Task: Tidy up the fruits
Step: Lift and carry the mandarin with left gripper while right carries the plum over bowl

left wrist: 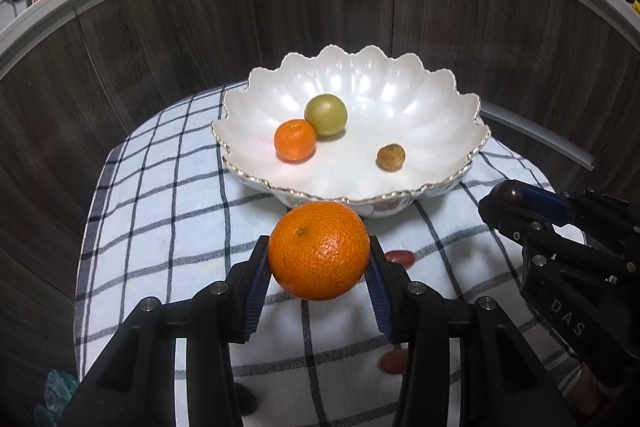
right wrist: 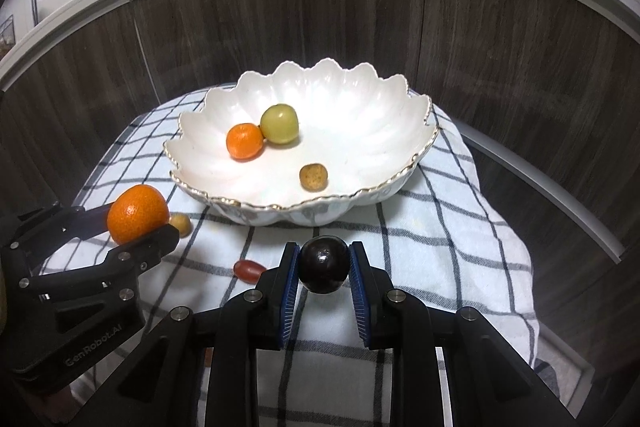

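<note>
A white scalloped bowl (left wrist: 424, 95) (right wrist: 360, 99) stands on a checked cloth and holds a small orange (left wrist: 295, 140) (right wrist: 245, 141), a green round fruit (left wrist: 326, 115) (right wrist: 279, 124) and a small brown fruit (left wrist: 391, 157) (right wrist: 313, 177). My left gripper (left wrist: 319, 259) (right wrist: 140, 223) is shut on a large orange (left wrist: 319, 251) (right wrist: 137, 213), held above the cloth in front of the bowl. My right gripper (right wrist: 324, 269) (left wrist: 508, 199) is shut on a dark plum (right wrist: 323, 263) (left wrist: 507, 193), near the bowl's front rim.
On the checked cloth (left wrist: 168, 195) (right wrist: 448, 247) lie a red oblong fruit (right wrist: 249, 270) (left wrist: 400, 258), a small yellow-brown fruit (right wrist: 181, 223) and another reddish piece (left wrist: 394, 361). Dark wood panels (left wrist: 160, 27) curve behind, with a white counter edge above.
</note>
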Motion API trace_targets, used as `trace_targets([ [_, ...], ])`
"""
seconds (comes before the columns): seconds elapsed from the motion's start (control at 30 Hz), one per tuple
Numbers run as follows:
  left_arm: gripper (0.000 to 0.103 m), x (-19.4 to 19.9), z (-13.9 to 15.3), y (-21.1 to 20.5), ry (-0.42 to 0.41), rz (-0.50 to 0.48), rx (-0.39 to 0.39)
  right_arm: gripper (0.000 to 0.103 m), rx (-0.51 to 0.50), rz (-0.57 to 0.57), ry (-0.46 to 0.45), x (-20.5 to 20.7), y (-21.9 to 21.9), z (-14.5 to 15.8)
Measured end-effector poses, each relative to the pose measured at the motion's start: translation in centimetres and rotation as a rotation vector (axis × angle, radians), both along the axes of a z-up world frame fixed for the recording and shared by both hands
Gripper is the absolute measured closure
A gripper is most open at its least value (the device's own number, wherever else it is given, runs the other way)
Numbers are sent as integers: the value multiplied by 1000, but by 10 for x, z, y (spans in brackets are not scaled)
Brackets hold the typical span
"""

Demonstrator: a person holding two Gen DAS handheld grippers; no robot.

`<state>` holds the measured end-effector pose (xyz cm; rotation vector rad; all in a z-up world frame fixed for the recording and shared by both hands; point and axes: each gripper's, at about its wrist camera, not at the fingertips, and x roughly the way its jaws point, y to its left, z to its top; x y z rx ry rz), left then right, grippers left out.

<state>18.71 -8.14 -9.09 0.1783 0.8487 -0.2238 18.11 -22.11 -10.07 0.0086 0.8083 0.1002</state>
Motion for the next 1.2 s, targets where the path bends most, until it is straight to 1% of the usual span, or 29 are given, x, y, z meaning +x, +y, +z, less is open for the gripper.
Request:
trace_targets([
  [0.13,58,5,8,-3,-14,1,-2,77,1,-9,-13,3,-4,7],
  [0.43,58,18,18,-11,-16,-5,-23,77,-9,-32,-41,14,-16,22],
  [0.77,58,43,27,-16,-21,1,-34,77,-20,-48,-69,38,-26,36],
  [1.2,58,71,19,-21,7,9,-46,77,-27,-49,-84,72,-33,41],
])
